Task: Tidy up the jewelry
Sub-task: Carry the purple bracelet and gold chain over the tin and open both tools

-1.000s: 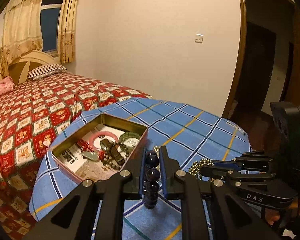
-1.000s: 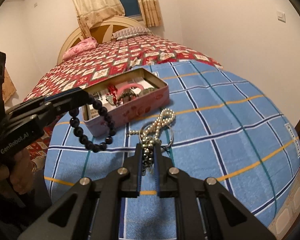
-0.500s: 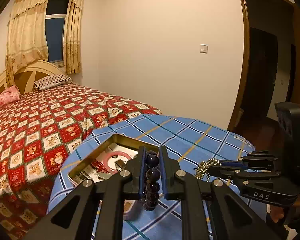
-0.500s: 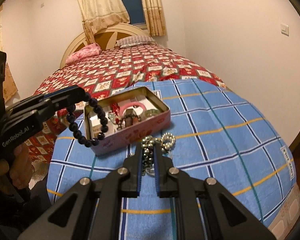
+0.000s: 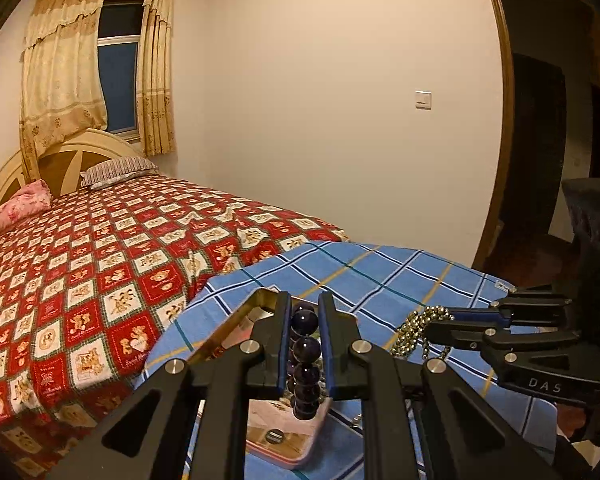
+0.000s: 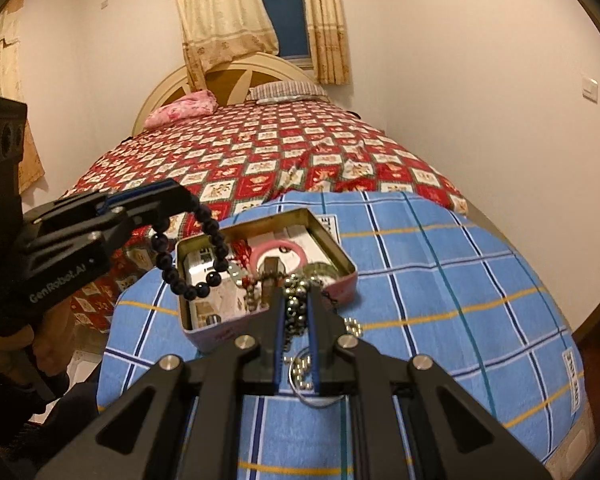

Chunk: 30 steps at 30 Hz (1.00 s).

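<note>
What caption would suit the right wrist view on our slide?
Right gripper lifts a metal bead chain beside the open tin; left gripper dangles a dark bead bracelet.

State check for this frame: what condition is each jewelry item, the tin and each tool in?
Left tool: shut on dark bead bracelet, which hangs over the tin.
Right tool: shut on silver ball chain, lifted.
Tin: open, lidless, holding jewelry.
Pink bangle: lying inside tin.

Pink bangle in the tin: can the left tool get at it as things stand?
Probably not yet. The left tool is shut on the dark bead bracelet, which hangs over the open tin. The pink bangle lies uncovered, so access is free once the bracelet is released.
</note>
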Motion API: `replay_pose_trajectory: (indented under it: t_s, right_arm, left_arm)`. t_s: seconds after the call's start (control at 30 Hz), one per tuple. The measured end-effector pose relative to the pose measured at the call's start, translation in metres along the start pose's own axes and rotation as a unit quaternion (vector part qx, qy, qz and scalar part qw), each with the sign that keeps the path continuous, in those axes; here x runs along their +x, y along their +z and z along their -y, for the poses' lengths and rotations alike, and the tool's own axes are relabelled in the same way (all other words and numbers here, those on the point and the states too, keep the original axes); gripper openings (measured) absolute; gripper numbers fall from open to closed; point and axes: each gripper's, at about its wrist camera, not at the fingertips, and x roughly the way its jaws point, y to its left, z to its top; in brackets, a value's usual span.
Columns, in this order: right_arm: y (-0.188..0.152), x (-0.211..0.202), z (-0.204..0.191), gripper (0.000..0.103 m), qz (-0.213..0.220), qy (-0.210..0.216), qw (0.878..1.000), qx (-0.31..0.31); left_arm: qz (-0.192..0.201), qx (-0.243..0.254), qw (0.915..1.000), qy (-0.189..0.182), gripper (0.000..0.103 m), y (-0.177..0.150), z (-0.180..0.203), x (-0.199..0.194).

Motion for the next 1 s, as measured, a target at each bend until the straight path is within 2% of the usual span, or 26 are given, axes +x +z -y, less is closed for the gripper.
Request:
replay_pose_trajectory:
  t_s: [0.47,1.0]
  right_arm:
    - [0.032,0.038,-0.007,0.012,-0.012,0.011,1.000,-0.024]
    - [0.049,0.100,-0.001,0.012,-0.041,0.011,0.999,-0.008]
  left_arm:
    - [-0.020,-0.004,0.9995,0.025,0.013,0.006,-0.030,0.031]
    - [-0.070,-0.010,0.9968,0.037,0.013,-0.005,-0.056,0.086]
